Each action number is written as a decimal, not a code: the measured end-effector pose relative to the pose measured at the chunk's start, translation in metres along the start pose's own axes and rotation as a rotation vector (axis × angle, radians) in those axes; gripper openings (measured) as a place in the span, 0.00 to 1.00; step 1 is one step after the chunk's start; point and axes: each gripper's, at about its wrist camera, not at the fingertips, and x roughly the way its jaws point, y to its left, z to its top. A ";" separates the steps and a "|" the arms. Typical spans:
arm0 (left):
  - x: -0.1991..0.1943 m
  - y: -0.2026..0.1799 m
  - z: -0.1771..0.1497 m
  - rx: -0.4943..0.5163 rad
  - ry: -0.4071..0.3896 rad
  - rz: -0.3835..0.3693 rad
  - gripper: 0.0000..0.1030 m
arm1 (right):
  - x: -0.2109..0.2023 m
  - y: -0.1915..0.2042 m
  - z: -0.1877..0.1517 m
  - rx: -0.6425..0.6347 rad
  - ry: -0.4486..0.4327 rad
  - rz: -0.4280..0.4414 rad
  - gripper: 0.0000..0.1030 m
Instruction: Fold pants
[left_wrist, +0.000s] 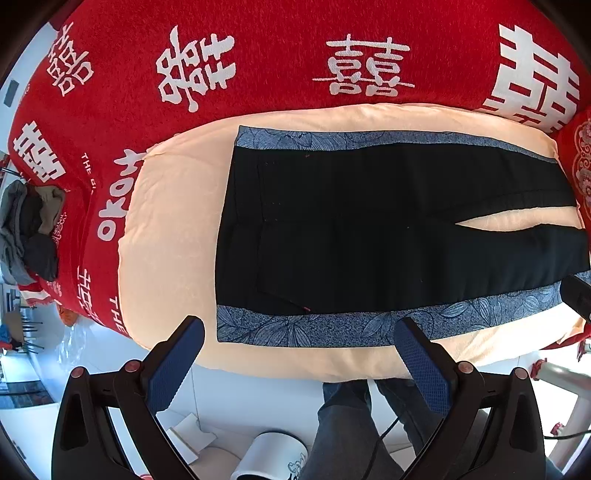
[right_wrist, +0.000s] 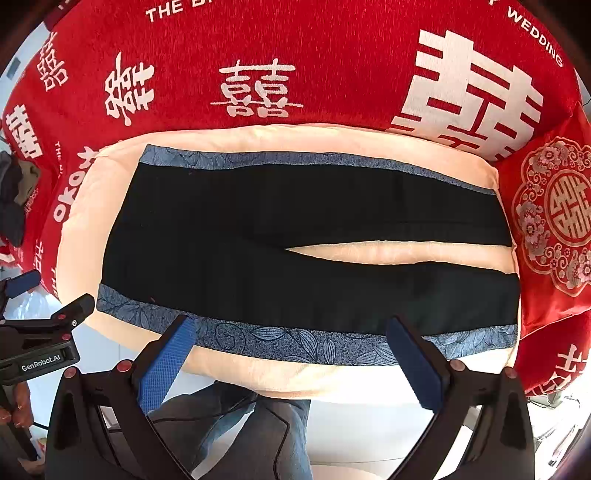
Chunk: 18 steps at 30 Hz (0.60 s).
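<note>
Black pants (left_wrist: 369, 229) with blue leaf-patterned side stripes lie flat on a cream pad (left_wrist: 166, 240), waist to the left, the two legs parted in a narrow V toward the right. The right wrist view shows the same pants (right_wrist: 295, 236) on the pad (right_wrist: 280, 376). My left gripper (left_wrist: 300, 332) hovers open over the near side stripe by the waist, holding nothing. My right gripper (right_wrist: 290, 330) is open above the near stripe of the closer leg, also holding nothing. The left gripper (right_wrist: 48, 332) appears at the left edge of the right wrist view.
A red blanket (left_wrist: 258, 55) with white characters covers the surface behind the pad. A red embroidered cushion (right_wrist: 554, 229) lies at the leg ends. A heap of dark clothes (left_wrist: 29, 229) sits far left. A person's legs (left_wrist: 351, 424) stand below the pad's near edge.
</note>
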 end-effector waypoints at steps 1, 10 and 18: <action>0.000 0.001 0.000 -0.001 -0.001 0.000 1.00 | 0.000 0.000 0.000 0.000 0.000 -0.001 1.00; 0.001 0.004 0.000 -0.007 -0.002 -0.003 1.00 | -0.001 0.005 0.004 -0.010 -0.006 -0.008 1.00; 0.001 0.005 0.000 -0.008 -0.002 -0.003 1.00 | -0.003 0.009 0.005 -0.017 -0.012 -0.017 1.00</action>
